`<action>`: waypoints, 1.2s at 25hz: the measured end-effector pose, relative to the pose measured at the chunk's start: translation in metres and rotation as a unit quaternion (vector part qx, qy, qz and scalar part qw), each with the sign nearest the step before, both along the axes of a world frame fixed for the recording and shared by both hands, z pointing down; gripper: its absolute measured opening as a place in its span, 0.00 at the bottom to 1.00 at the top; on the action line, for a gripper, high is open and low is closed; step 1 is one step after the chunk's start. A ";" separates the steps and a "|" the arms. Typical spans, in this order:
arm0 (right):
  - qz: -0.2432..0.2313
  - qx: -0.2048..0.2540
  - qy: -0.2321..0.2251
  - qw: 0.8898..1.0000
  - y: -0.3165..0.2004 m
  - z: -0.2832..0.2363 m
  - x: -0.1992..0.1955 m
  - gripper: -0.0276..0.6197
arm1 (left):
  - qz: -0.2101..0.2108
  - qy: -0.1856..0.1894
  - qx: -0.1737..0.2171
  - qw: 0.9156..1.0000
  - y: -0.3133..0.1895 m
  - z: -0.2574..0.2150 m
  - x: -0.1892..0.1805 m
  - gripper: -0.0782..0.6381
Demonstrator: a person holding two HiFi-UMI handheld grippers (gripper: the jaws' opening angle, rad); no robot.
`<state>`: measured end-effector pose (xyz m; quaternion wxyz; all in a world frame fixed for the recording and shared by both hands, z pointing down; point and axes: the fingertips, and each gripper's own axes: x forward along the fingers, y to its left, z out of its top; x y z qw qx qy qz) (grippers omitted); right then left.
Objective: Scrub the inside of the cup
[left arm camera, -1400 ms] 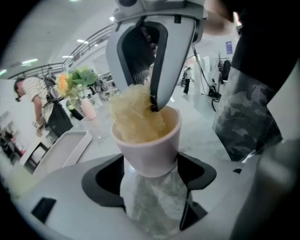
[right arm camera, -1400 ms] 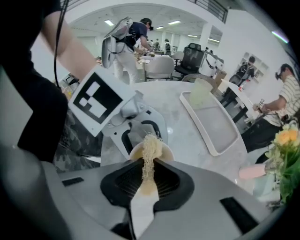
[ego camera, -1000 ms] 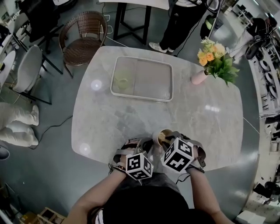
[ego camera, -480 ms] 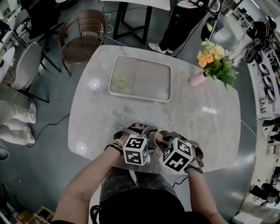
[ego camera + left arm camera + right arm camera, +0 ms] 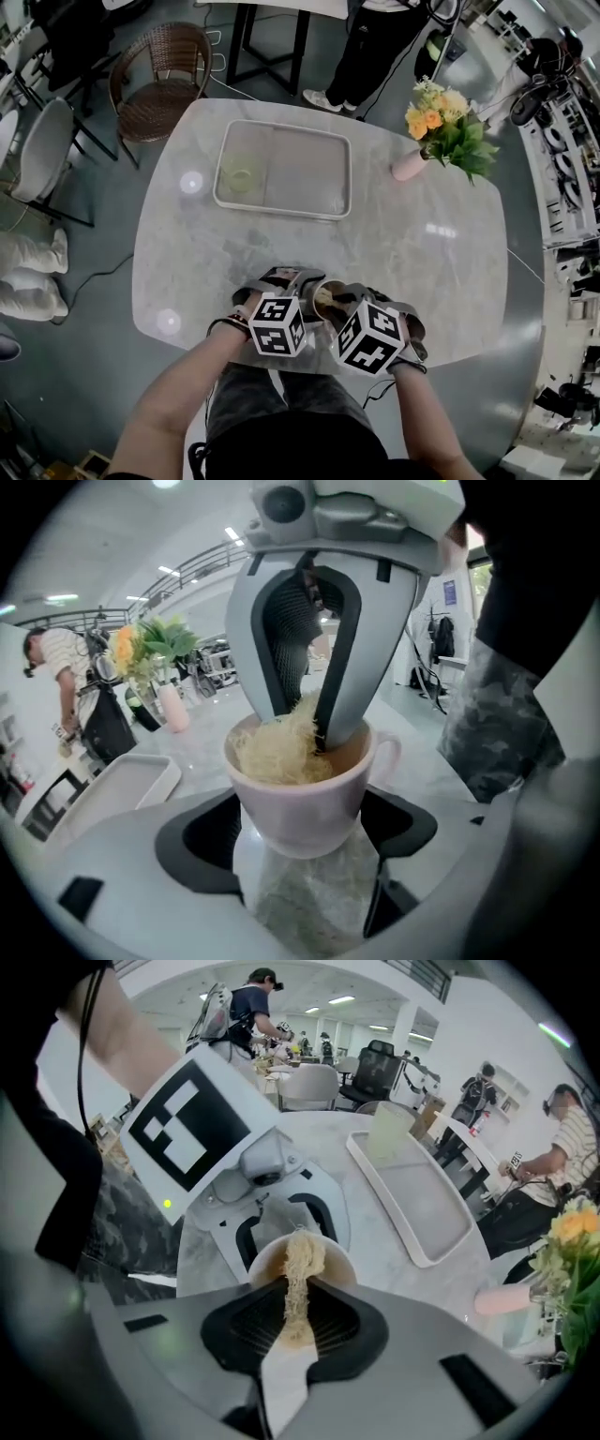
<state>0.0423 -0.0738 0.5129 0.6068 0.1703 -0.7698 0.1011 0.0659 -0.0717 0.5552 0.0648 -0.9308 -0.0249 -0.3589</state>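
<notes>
— Where did the cup [image 5: 300,799] stand?
— On the marble table [image 5: 427,272], right between the jaws of the left gripper [image 5: 305,855], with its handle turned toward that gripper's right-hand jaw.
— Was the left gripper clamped on it?
— No. Its jaws had just been opening and stood spread wide, one on each side of the cup. A dark gap showed beside the left-hand pad, and I saw neither pad pressing on the wall.
— And the right gripper [image 5: 295,1321]?
— It pointed steeply down over the cup, jaws pressed together on a pale yellow fibrous scrubber [image 5: 302,1258]. The tuft hung from its tips into the cup's mouth and lay against the inside, on the side away from the handle.
— How close were the two grippers?
— Just beside each other at the table's near edge, the right one's tips dipping into the cup that the left one framed.
— Anything else about?
— A white tray [image 5: 281,212] lay well beyond both grippers, toward the far edge. A pink vase of flowers [image 5: 410,167] stood farther off on the right gripper's side
</notes>
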 end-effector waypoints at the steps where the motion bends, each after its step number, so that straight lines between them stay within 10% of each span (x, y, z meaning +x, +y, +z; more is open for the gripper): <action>1: 0.003 0.008 -0.003 1.000 -0.001 -0.002 -0.001 0.14 | -0.031 0.006 -0.001 0.999 -0.001 0.000 -0.002 0.67; 7: -0.058 0.073 0.032 0.995 -0.007 0.000 -0.008 0.14 | -0.209 0.029 -0.006 0.978 -0.003 -0.001 -0.014 0.67; 14: -0.020 0.027 0.036 0.999 -0.005 0.016 -0.011 0.14 | -0.327 0.017 0.020 0.945 0.002 -0.005 -0.018 0.67; 18: -0.094 0.009 0.030 0.995 0.004 0.018 -0.020 0.14 | -0.364 0.011 0.007 0.931 0.005 -0.001 -0.022 0.67; 30: -0.233 -0.013 0.024 0.972 0.025 0.015 -0.020 0.13 | -0.094 -0.011 0.052 0.994 0.011 0.002 -0.004 0.72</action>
